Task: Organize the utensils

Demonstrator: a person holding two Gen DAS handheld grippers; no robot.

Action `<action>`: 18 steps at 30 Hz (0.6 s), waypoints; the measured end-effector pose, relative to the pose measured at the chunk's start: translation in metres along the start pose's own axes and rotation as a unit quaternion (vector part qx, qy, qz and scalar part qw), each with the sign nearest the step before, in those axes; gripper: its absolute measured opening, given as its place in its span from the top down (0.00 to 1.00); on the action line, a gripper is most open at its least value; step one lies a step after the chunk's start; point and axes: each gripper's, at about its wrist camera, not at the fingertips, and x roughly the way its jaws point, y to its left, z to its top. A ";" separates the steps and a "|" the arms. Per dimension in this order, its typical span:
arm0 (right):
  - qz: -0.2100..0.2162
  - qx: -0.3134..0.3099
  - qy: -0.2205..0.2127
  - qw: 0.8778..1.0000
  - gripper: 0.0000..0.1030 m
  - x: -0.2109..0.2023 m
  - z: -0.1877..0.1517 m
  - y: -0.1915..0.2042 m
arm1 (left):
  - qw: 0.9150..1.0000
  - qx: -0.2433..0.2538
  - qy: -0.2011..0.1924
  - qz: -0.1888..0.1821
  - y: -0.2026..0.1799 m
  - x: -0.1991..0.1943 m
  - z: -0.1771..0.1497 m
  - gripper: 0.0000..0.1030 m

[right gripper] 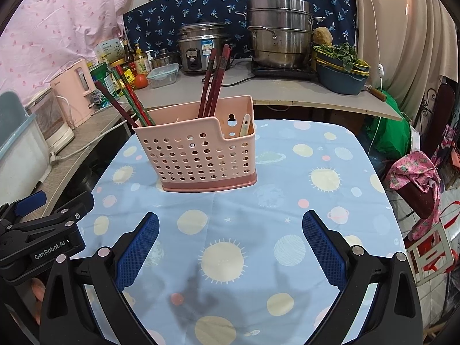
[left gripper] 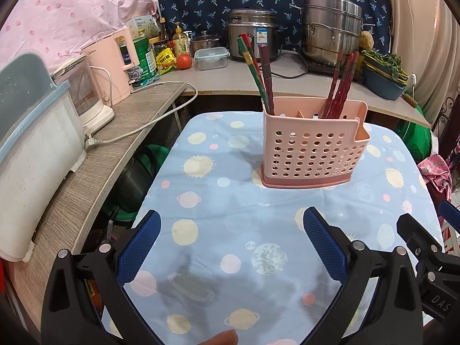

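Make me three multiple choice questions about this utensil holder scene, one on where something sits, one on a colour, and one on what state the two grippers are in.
1. Where does the utensil holder stand?
A. on the space-print tablecloth
B. on the counter beside the rice cooker
C. inside the blue basin

2. What colour is the utensil holder?
A. green
B. pink
C. white

3. What state are the left gripper and right gripper in?
A. both shut on chopsticks
B. one open, one shut
C. both open and holding nothing

Answers: 1 A, its base rests on the cloth. 2 B, its perforated walls are pink. 3 C, each pair of blue pads stands wide apart with only cloth between.
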 end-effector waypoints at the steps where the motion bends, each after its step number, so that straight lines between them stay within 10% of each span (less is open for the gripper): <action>1: 0.000 0.000 0.000 1.000 0.07 0.000 0.000 0.000 | 1.000 0.000 0.000 0.000 0.000 0.001 0.000 0.08; 18: 0.000 0.000 0.001 1.000 0.07 0.001 0.000 0.000 | 1.000 0.001 0.001 0.002 0.000 0.004 -0.001 0.08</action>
